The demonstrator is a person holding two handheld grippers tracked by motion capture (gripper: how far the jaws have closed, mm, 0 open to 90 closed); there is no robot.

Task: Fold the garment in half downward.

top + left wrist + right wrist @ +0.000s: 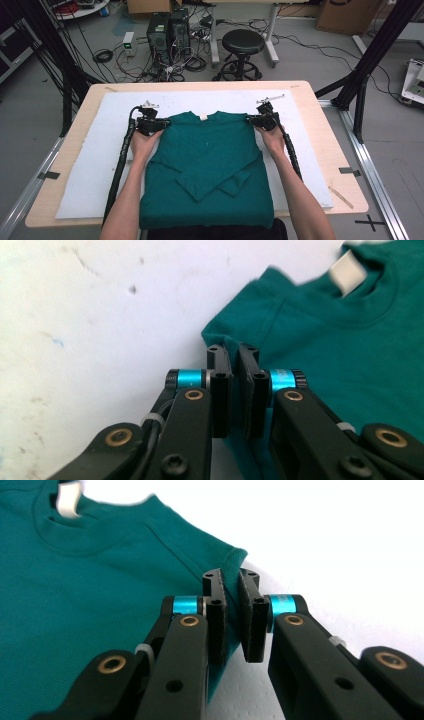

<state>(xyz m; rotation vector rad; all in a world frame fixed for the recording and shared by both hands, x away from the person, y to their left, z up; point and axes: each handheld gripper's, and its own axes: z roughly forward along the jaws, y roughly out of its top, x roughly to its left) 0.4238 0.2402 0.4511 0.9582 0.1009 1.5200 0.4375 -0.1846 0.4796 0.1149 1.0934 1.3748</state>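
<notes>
The green shirt (207, 165) lies flat on the white mat (90, 160), sleeves folded in, prob. so it can be folded more. L tongs (151, 125) sit at the shirt's left shoulder, jaws squeezed tight on the cloth edge. R tongs (261, 120) sit at its right shoulder, also pinching the cloth edge.

Shirt (207, 165): green knit cloth, matt, soft, with ribbed collar.
Label (347, 271): white woven cloth.
Mat (90, 165): white, matt, a little rough, some grey stains.
Table (340, 150): light wood, smooth.
Left gripper (234, 352), right gripper (231, 577): black matt plastic, blue shiny metal rings.
</notes>
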